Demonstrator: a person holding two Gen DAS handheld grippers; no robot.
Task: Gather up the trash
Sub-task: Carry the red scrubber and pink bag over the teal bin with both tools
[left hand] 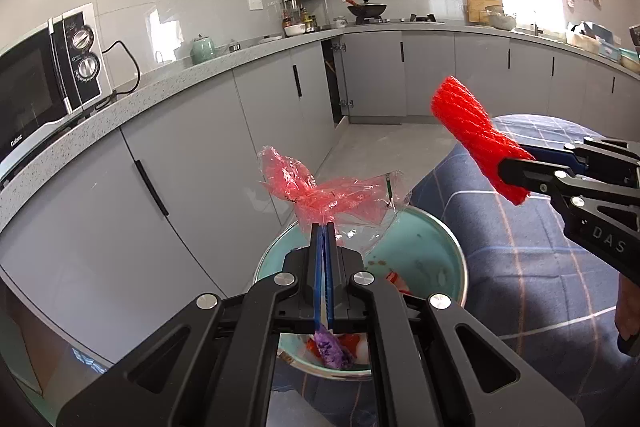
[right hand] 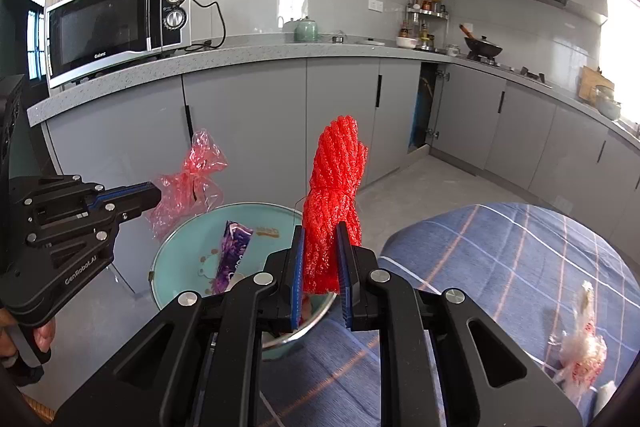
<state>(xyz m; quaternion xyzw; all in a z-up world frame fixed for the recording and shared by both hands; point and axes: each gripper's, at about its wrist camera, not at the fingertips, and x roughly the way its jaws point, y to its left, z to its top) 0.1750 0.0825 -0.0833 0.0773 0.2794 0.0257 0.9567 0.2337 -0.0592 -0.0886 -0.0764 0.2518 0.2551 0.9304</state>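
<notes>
My left gripper (left hand: 323, 227) is shut on a crumpled pink plastic wrapper (left hand: 320, 193) and holds it above a light teal bowl (left hand: 432, 239). It also shows in the right wrist view (right hand: 158, 195) with the wrapper (right hand: 188, 187). My right gripper (right hand: 320, 239) is shut on a red foam net sleeve (right hand: 336, 195), held over the bowl's (right hand: 176, 259) right rim. In the left wrist view the right gripper (left hand: 516, 163) and red net (left hand: 472, 131) are at the right. A purple wrapper (right hand: 234, 255) and other scraps lie in the bowl.
The bowl stands at the edge of a table with a blue checked cloth (right hand: 500, 267). A white and pink crumpled wrapper (right hand: 582, 343) lies on the cloth at the right. Grey kitchen cabinets (right hand: 248, 119), a microwave (right hand: 116, 23) and a worktop lie beyond.
</notes>
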